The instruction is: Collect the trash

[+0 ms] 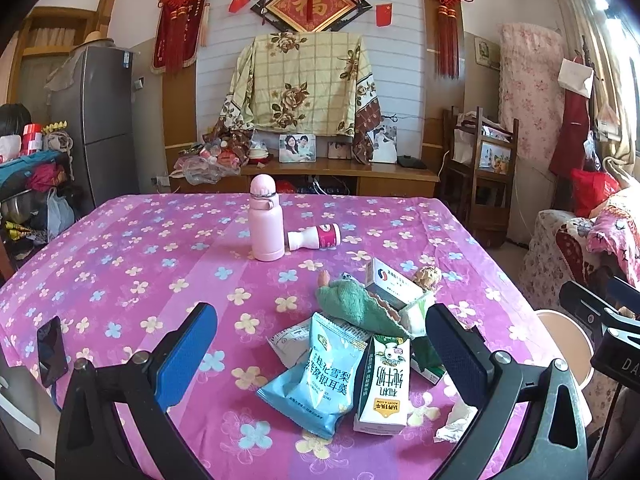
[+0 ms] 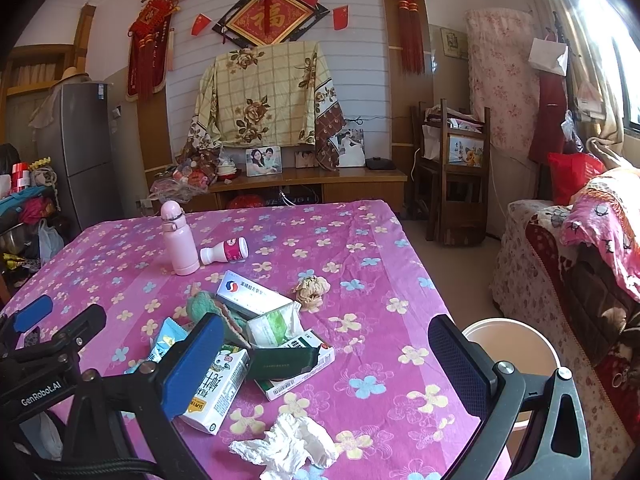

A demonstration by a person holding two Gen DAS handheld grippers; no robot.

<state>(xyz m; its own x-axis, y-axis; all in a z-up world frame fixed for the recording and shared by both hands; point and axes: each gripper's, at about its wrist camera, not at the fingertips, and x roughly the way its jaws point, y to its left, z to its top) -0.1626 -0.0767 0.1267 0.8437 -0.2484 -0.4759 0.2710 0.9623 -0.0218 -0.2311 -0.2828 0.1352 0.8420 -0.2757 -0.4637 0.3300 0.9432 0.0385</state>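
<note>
A pile of trash lies on the pink flowered tablecloth (image 1: 120, 248): a light blue snack bag (image 1: 316, 380), a milk carton (image 1: 384, 384), a white and blue medicine box (image 2: 252, 294), a green and white box (image 2: 296, 364), a crumpled white tissue (image 2: 288, 446) and a brownish paper ball (image 2: 312, 290). My left gripper (image 1: 320, 356) is open and empty, its jaws to either side of the snack bag and carton, above them. My right gripper (image 2: 332, 368) is open and empty above the boxes. A round beige bin (image 2: 512, 344) stands off the table's right edge.
A pink flask (image 1: 266, 220) stands mid-table with a small pink-and-white bottle (image 1: 316, 237) lying beside it. A green cloth (image 1: 360, 308) lies in the pile. A black phone (image 1: 52, 350) rests at the left edge. A covered sofa (image 2: 580, 260) is to the right.
</note>
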